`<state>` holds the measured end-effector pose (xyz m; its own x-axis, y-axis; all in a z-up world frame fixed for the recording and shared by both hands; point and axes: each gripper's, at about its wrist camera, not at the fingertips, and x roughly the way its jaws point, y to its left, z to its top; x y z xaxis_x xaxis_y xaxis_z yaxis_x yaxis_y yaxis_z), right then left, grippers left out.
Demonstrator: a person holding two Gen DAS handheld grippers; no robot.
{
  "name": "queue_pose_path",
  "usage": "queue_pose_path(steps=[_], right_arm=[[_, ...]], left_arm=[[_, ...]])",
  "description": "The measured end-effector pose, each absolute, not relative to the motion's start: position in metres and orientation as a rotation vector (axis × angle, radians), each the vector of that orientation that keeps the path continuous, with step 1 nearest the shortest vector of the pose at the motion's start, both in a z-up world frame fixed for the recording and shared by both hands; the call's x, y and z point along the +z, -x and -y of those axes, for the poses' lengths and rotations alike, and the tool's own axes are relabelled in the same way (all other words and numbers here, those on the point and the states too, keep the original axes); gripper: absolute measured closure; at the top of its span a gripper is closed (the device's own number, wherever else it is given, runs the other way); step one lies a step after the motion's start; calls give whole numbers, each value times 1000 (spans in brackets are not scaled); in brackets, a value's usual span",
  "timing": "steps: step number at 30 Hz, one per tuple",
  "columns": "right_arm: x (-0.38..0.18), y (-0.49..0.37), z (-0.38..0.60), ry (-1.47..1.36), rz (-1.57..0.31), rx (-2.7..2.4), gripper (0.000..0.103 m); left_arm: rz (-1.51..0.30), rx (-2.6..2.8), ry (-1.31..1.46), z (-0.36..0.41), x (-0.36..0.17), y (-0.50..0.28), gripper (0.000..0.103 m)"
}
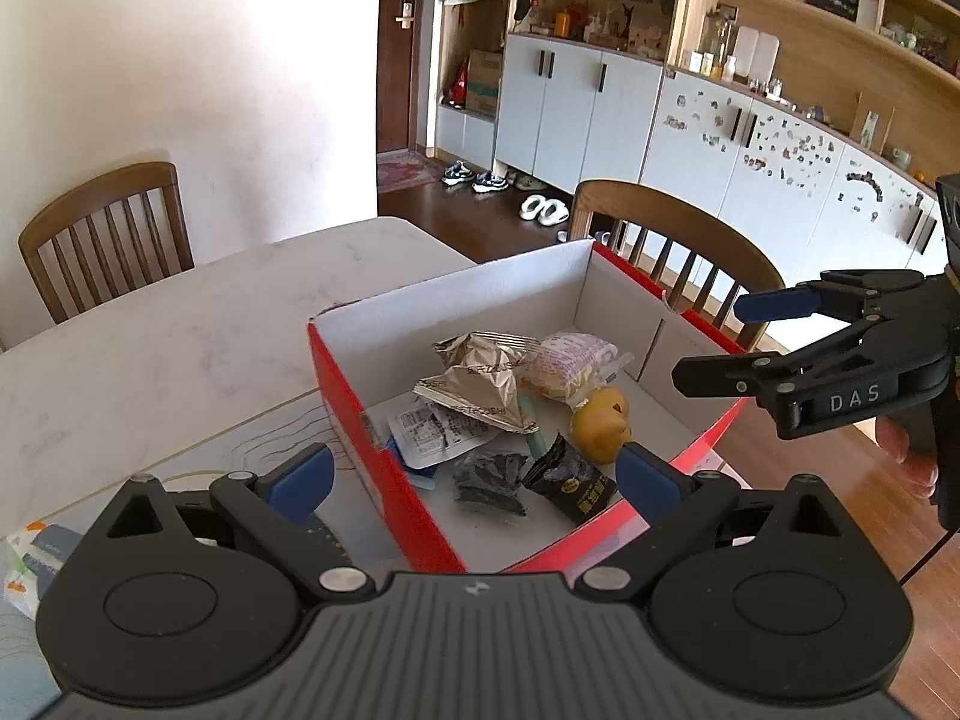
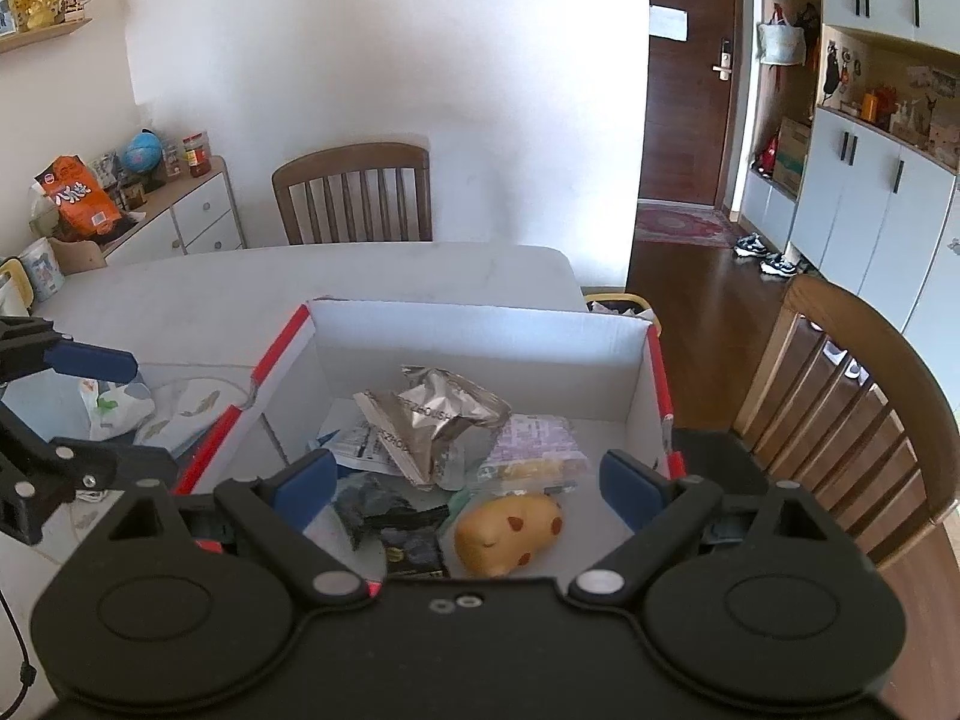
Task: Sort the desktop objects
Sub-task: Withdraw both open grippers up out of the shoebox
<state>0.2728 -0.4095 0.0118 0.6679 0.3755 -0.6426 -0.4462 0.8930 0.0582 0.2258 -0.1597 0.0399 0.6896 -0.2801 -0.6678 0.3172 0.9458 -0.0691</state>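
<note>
A red cardboard box (image 1: 384, 462) with a white inside stands on the pale marble table (image 1: 180, 324). In it lie silver foil snack packs (image 1: 480, 378), a pink-printed wrapped bun (image 1: 570, 360), a yellow spotted toy (image 1: 603, 423), black packets (image 1: 570, 480) and a white sachet (image 1: 426, 429). My left gripper (image 1: 474, 474) hangs open over the box's near corner, with nothing between its blue pads. My right gripper (image 1: 729, 339) is open beside the box's right wall. In the right wrist view it (image 2: 467, 480) stands open above the toy (image 2: 510, 531) and the foil packs (image 2: 438, 414), holding nothing. The left gripper (image 2: 120, 411) is at that view's left edge.
A tissue pack (image 1: 30, 558) lies on a patterned mat (image 2: 180, 408) left of the box (image 2: 480, 330). Wooden chairs stand at the table's far side (image 2: 354, 192) and right side (image 2: 840, 384). A mug (image 2: 42, 267) sits at the table's far left.
</note>
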Motion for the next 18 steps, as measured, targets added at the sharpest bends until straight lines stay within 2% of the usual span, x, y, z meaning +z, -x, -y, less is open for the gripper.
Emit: queue_pose_path(steps=[18], right_arm=[[23, -219, 331, 93, -663, 396, 8]], left_arm=[[-705, -347, -43, 71, 44, -186, 2]])
